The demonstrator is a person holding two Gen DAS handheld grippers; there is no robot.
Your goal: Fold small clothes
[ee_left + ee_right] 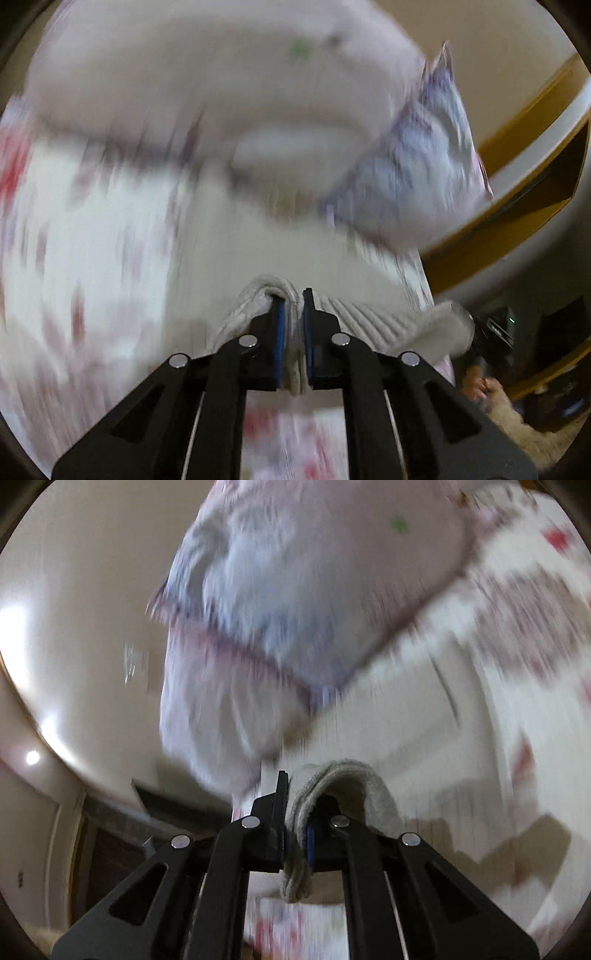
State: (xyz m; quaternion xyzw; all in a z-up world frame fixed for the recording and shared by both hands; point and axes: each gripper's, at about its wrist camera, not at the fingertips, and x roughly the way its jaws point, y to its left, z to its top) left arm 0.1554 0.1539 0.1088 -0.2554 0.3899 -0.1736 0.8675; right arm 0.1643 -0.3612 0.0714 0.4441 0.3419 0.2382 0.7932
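A small cream ribbed knit garment (pixel 354 317) hangs between my two grippers above a floral bedsheet. My left gripper (pixel 293 306) is shut on one bunched edge of it; the knit runs right to the other gripper (pixel 491 332), seen at the far end. In the right wrist view my right gripper (pixel 295 794) is shut on a folded edge of the same knit garment (pixel 343 779), which loops over the right finger. Both views are blurred by motion.
A white bedsheet with red and pink flowers (pixel 92 240) fills the background. A lilac patterned pillow (pixel 417 162) lies at the bed's far side, also in the right wrist view (pixel 280 602). A wooden frame (pixel 517 221) and beige wall (pixel 81 609) lie beyond.
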